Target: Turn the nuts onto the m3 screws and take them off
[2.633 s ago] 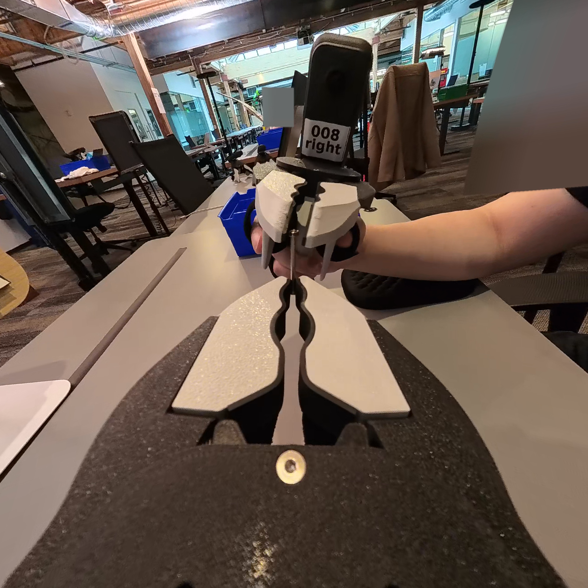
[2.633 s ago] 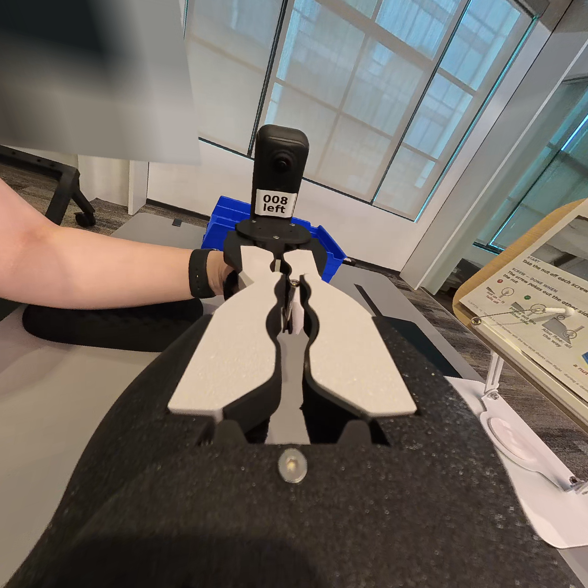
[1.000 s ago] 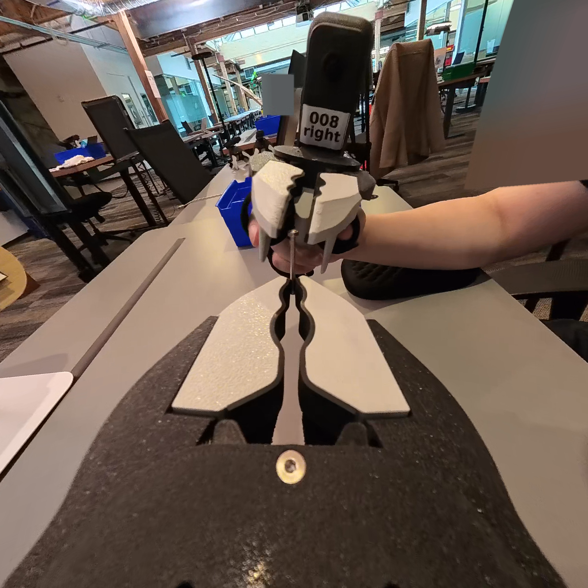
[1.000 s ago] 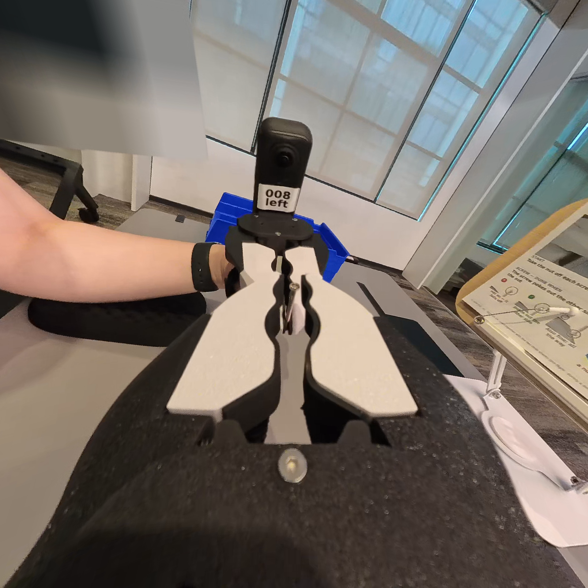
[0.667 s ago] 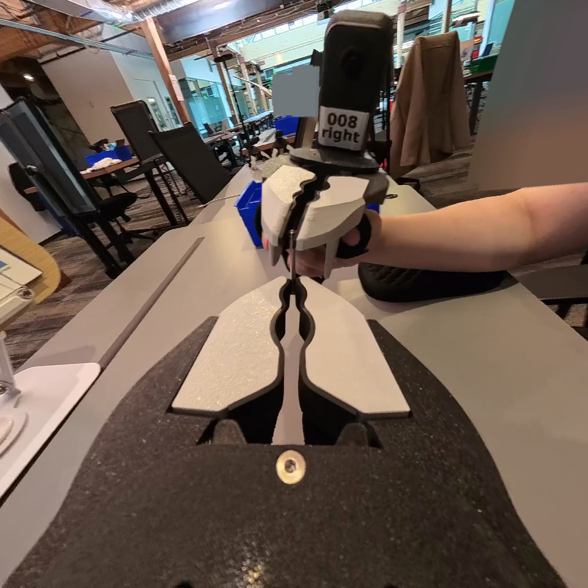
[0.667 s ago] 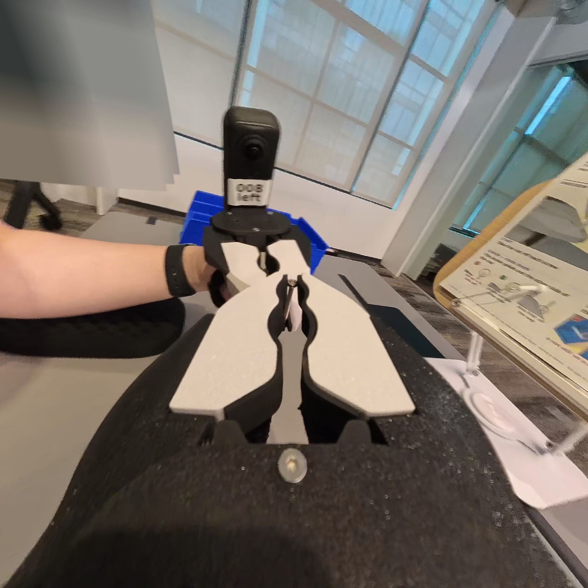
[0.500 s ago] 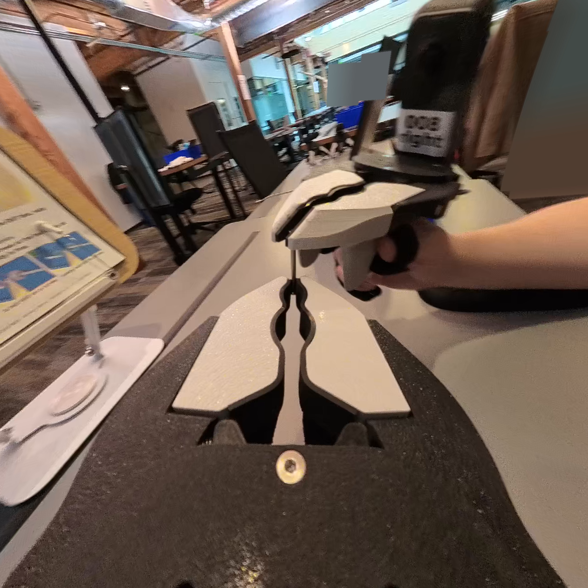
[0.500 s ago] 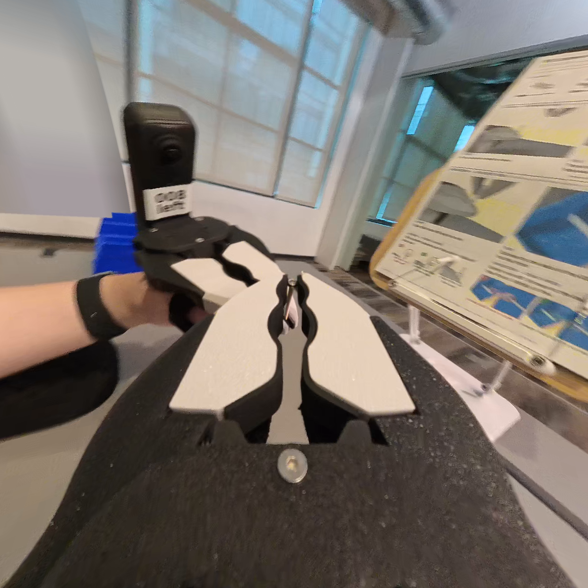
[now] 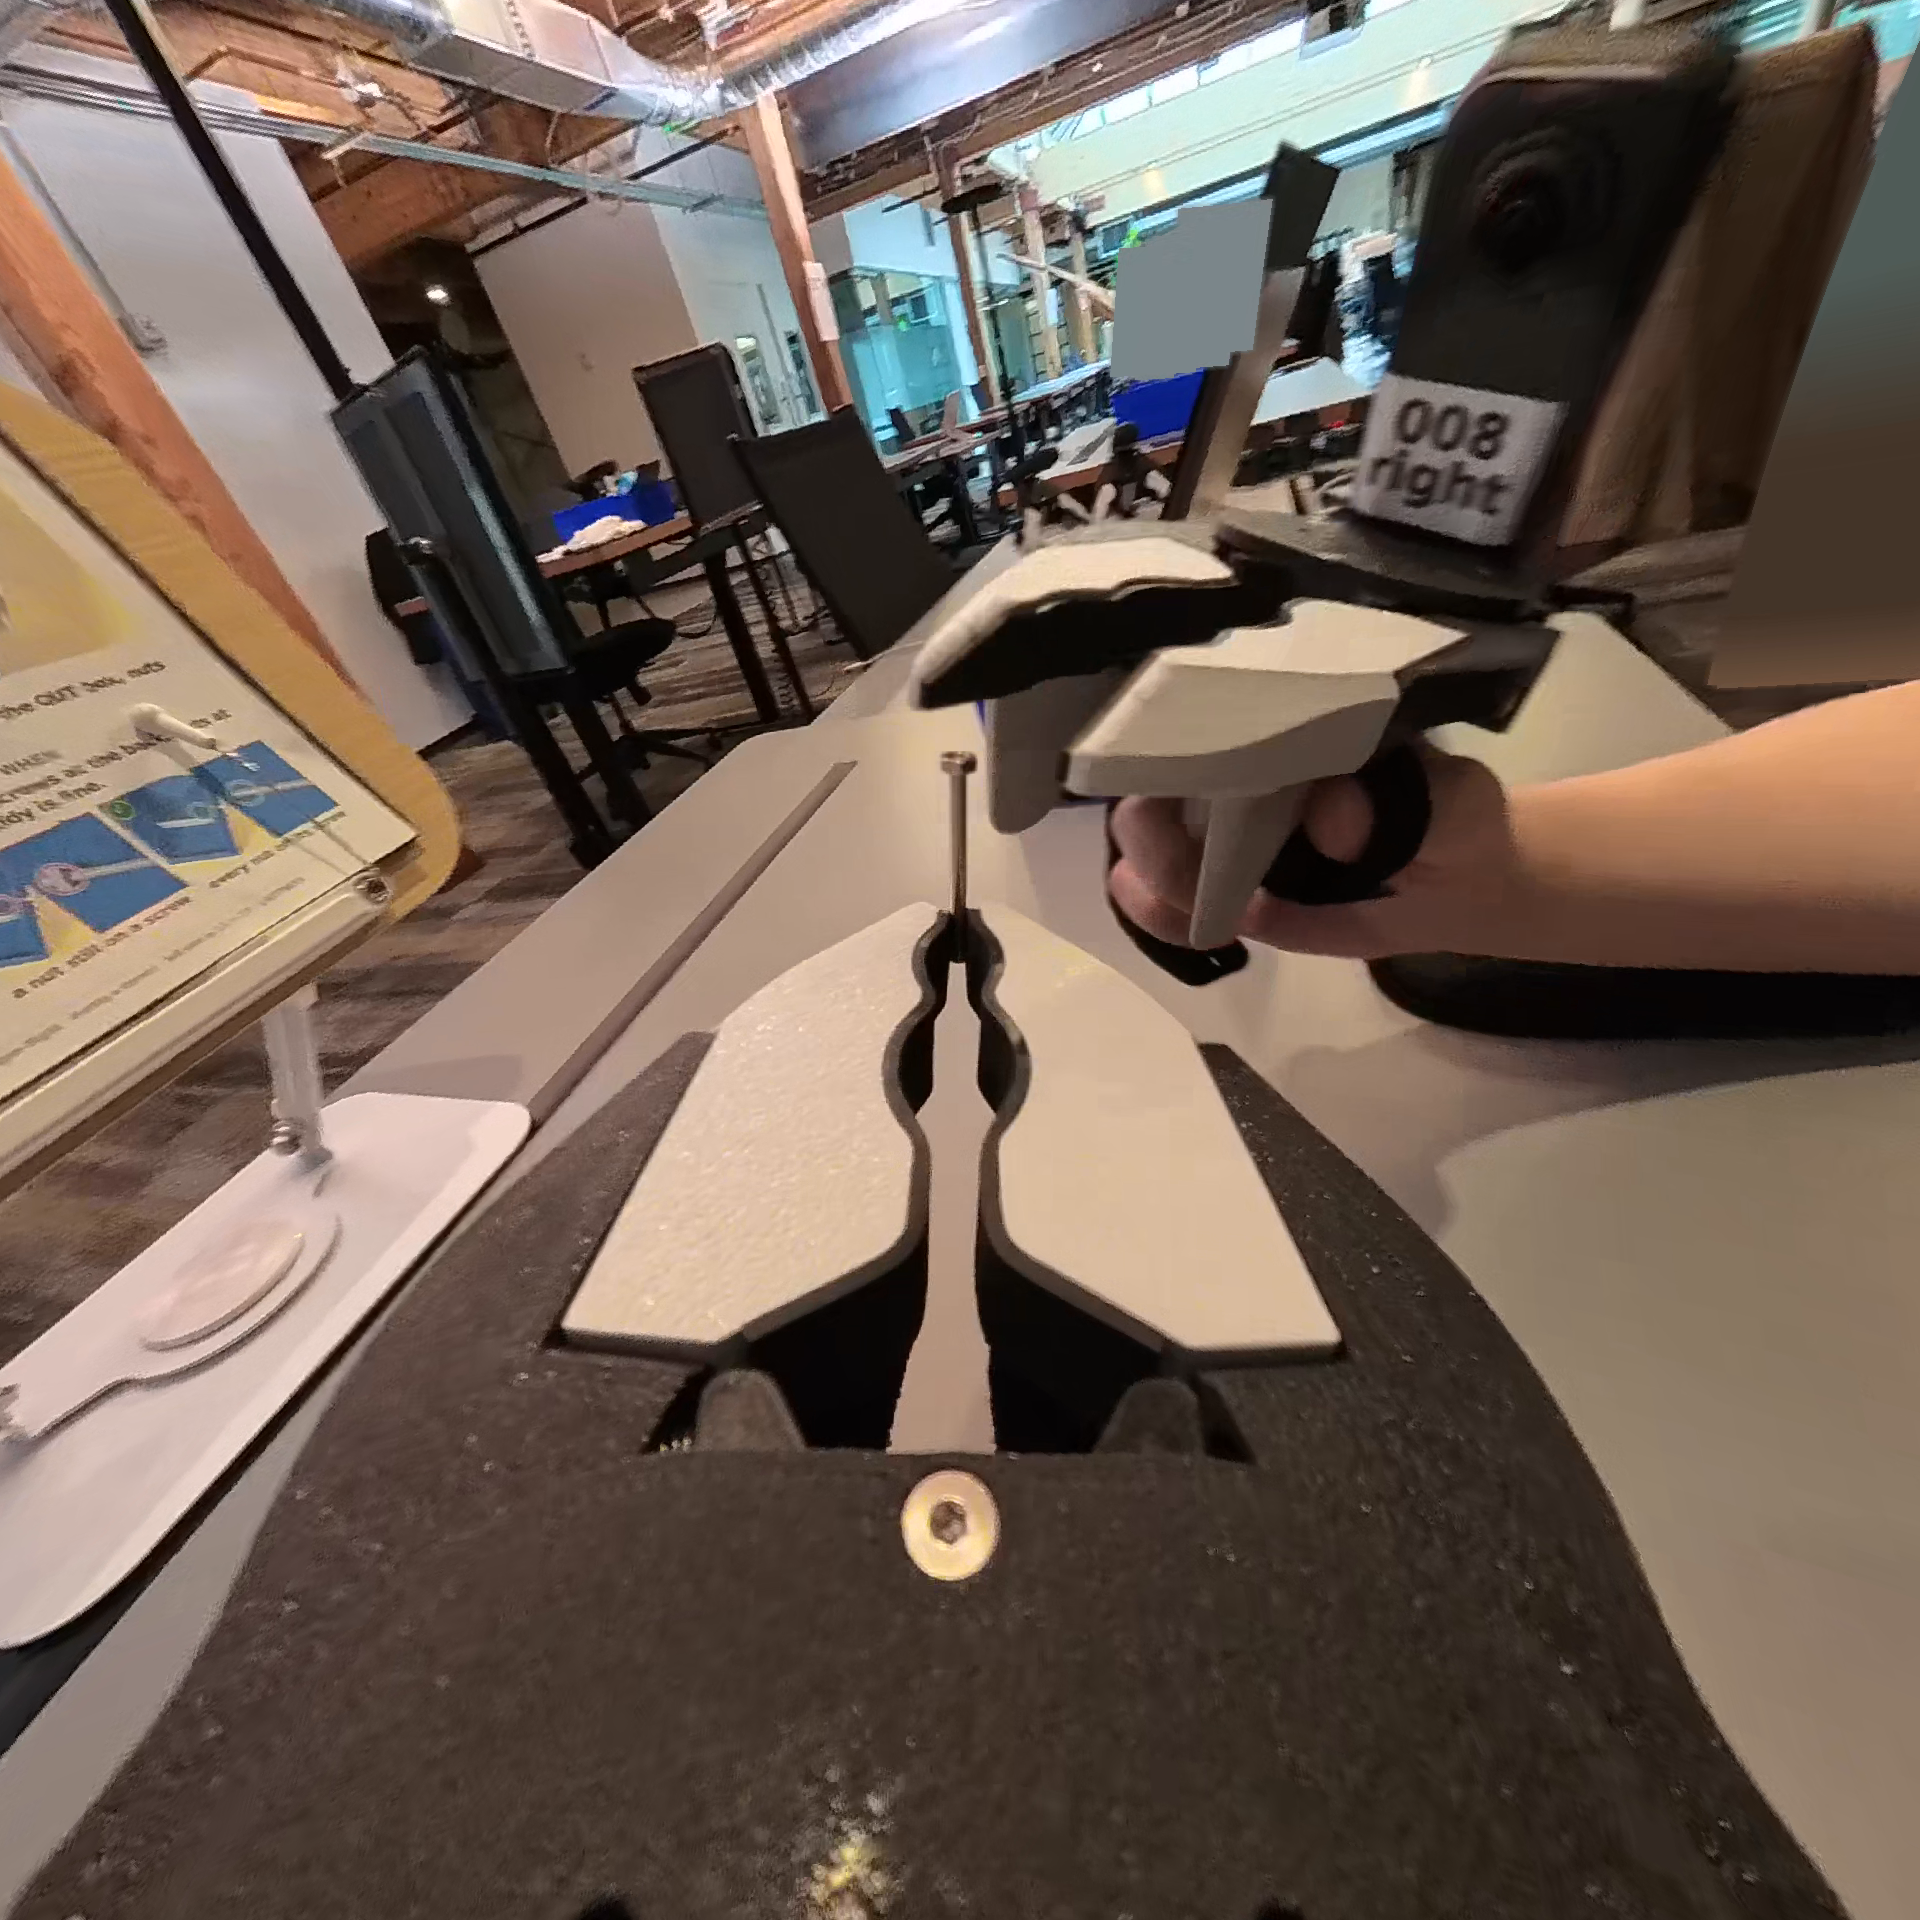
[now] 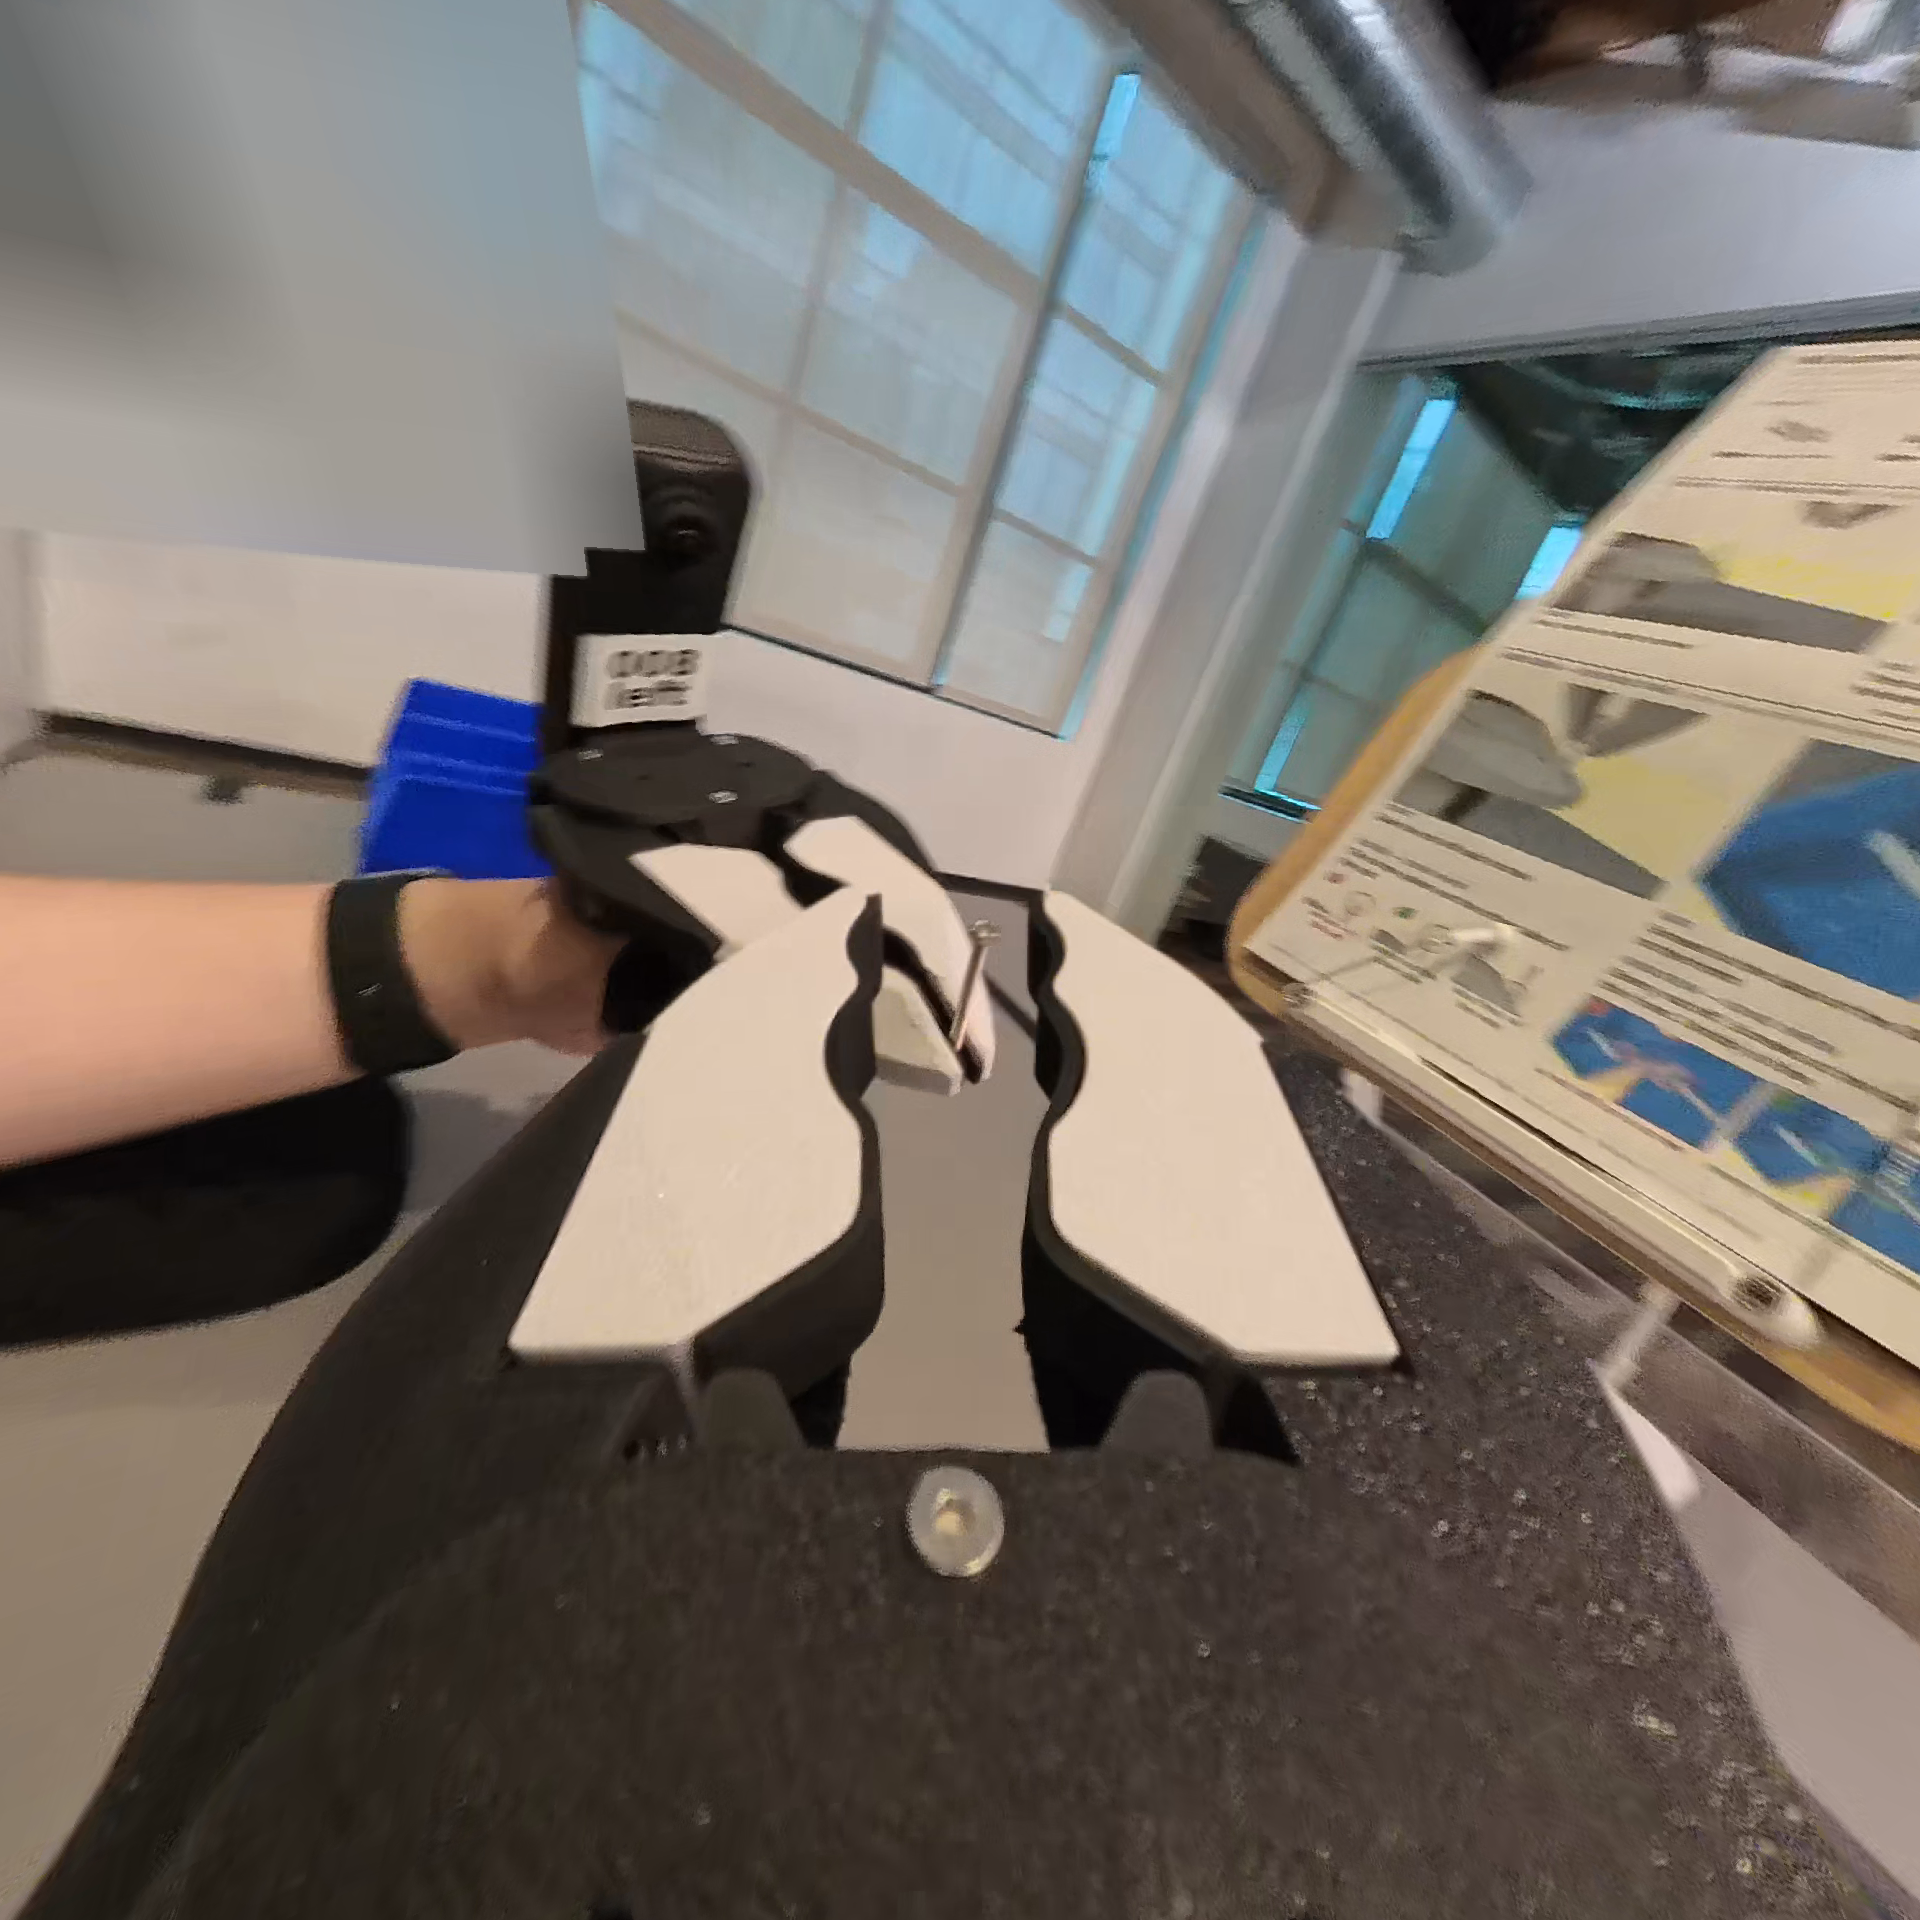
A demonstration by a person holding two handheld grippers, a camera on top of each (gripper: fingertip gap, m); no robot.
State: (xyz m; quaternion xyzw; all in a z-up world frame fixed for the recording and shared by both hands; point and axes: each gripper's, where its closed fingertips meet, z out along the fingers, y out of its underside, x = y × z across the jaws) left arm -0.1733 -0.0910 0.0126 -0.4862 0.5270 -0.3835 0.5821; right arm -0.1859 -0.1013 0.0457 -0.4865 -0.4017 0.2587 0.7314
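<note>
**M3 screw released by right hand-held gripper; left retains it**

The M3 screw (image 9: 957, 844) stands upright, its lower end pinched between the pressed-together tips of the left hand-held gripper (image 9: 958, 928), above the grey table (image 9: 1662, 1195). No nut is discernible on the bare shank or at the tips.

Change: a moment ago the right hand-held gripper (image 10: 961, 971) was clamped at the screw head. It now has its fingers spread and sits off to the side, clear of the screw (image 10: 975, 987).

Implication: the grip at the head has ended, so one turning stroke is probably complete. Whether a nut came off cannot be confirmed. An instruction board (image 10: 1621, 883) stands beside the work area.
</note>
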